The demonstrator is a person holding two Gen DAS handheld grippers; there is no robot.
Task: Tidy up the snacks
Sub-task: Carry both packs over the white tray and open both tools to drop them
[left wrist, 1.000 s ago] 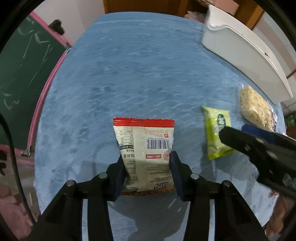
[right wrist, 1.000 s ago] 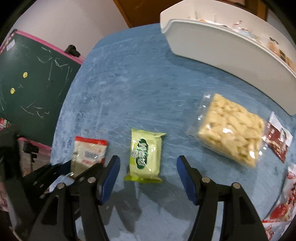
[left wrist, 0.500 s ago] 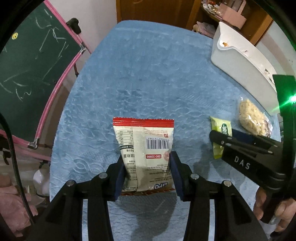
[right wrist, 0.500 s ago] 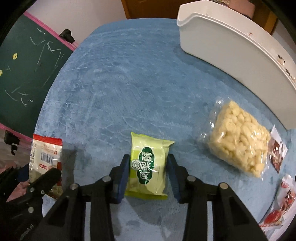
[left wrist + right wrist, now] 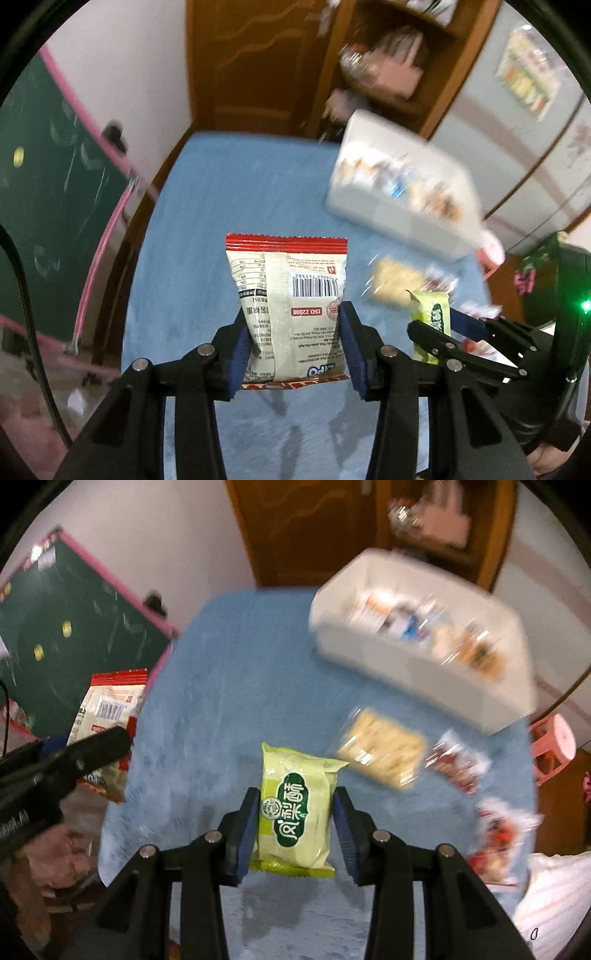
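Left hand-held gripper (image 5: 293, 345): clamped on the cream snack packet (image 5: 288, 306) with the red top edge, barcode side facing the camera. The packet is lifted clear of the table (image 5: 207, 236).
Right hand-held gripper (image 5: 295, 829): squeezing the green snack pack (image 5: 295, 812) from both sides, also up in the air over the table.
Same thing from the other side: the left camera catches the green pack sticking up out of the right hand-held gripper at its right edge, and the right camera shows the cream packet far left, past the table edge.
White bin (image 5: 417, 672): sits at the far right of the table, already has a bunch of snacks in it, pretty blurry so can't say which ones.
Still on the table: a clear bag of pale puffed bits (image 5: 382, 751) just in front of the bin, plus a few red and white packets (image 5: 458, 766) further right.
Background: green chalkboard (image 5: 74, 635) with a pink frame on the left.
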